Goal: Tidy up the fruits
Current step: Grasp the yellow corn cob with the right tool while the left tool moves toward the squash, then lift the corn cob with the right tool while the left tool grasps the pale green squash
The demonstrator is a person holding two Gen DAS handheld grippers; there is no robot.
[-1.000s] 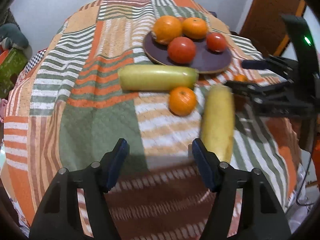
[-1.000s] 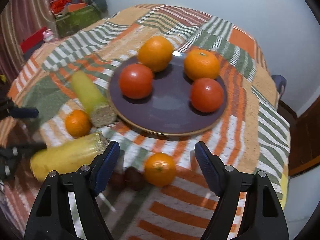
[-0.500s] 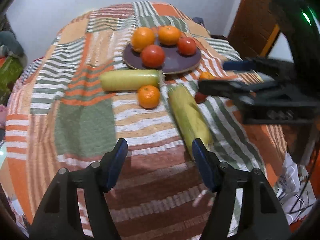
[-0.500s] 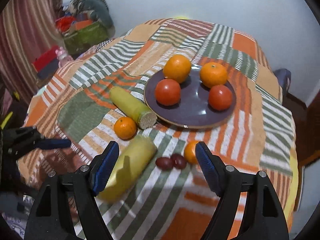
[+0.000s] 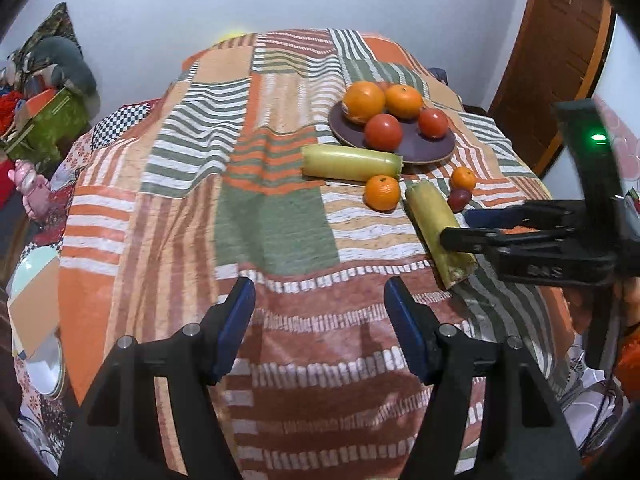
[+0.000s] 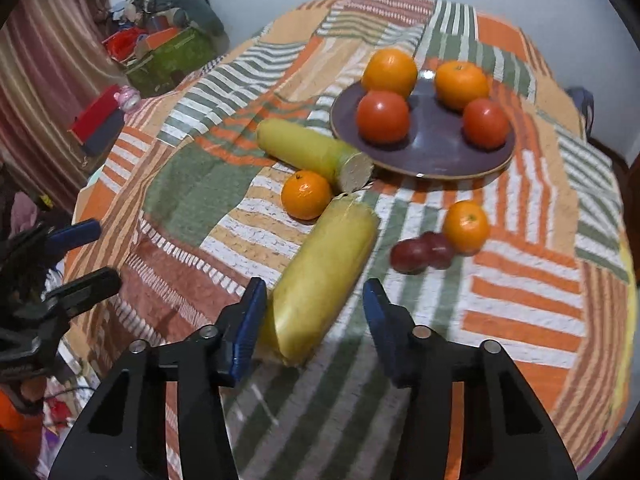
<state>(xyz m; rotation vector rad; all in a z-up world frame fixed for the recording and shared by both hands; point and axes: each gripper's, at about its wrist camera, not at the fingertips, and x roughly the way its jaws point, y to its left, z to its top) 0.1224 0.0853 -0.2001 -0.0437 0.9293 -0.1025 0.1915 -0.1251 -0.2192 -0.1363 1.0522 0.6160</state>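
Observation:
A dark purple plate [image 6: 432, 148] [image 5: 416, 148] holds two oranges and two red tomatoes. Two yellow-green gourd halves lie on the patchwork cloth: one [image 6: 308, 152] [image 5: 348, 162] beside the plate, the other [image 6: 320, 280] [image 5: 438, 232] nearer the table edge. Two small oranges [image 6: 306, 195] [image 6: 466, 226] and two dark red plums [image 6: 420, 254] lie loose. My right gripper [image 6: 314, 320] is open with the near gourd's end between its fingers, not gripping it; it also shows in the left wrist view [image 5: 456, 226]. My left gripper [image 5: 320, 316] is open and empty above the cloth near the front edge.
The round table's patchwork cloth [image 5: 276, 224] drapes over its edges. A green box with clutter [image 6: 172, 56] and a red box [image 6: 96, 120] sit on the floor to the left. A wooden door [image 5: 560, 48] stands at the right.
Both grippers have pulled back from the plate, then the right one came in low over the near gourd. The near gourd has rolled and turned to lie lengthwise toward the table edge.

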